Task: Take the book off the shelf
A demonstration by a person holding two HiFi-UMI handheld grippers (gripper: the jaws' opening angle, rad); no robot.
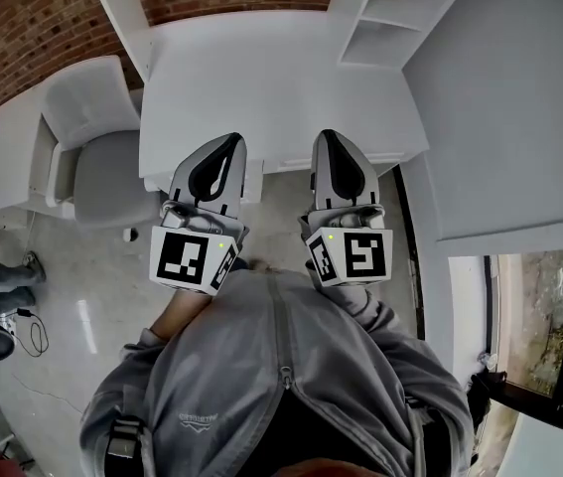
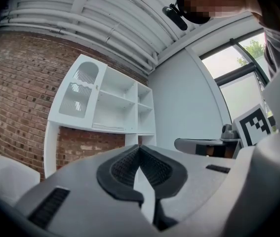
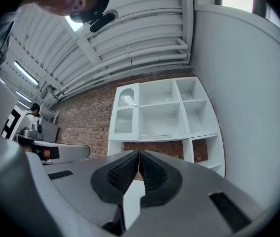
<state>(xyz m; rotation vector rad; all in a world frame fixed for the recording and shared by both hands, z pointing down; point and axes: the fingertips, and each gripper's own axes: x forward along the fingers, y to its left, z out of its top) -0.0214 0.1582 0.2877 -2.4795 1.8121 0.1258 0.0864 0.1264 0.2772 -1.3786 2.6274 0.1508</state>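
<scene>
**A:** Head view first. Which step is in hand?

**B:** The very start, I judge. The left gripper (image 1: 223, 152) and right gripper (image 1: 333, 147) hang side by side close to the person's body. They are above the floor (image 1: 281, 217), at the near edge of the white counter (image 1: 261, 78). The shelf (image 1: 385, 13) rises over the counter's far side. I can't make out the book from here.

**A:** And the left gripper view?

**B:** Its jaws are pressed together with nothing between them. Beyond them a thin pale slab lies flat on the bottom board of the shelf's wide compartment. I take that to be the book (image 2: 109, 127).

**A:** Right gripper view?

**B:** Much the same: jaws meeting tip to tip, empty. The flat slab shows in that same compartment, just beside the glazed door (image 3: 124, 113).

**A:** What does the next move call for?

**B:** Probably a step in and a reach upward. One pair of jaws would need to spread before it meets the book. Lying flat, the book offers only a thin edge to pinch.
</scene>
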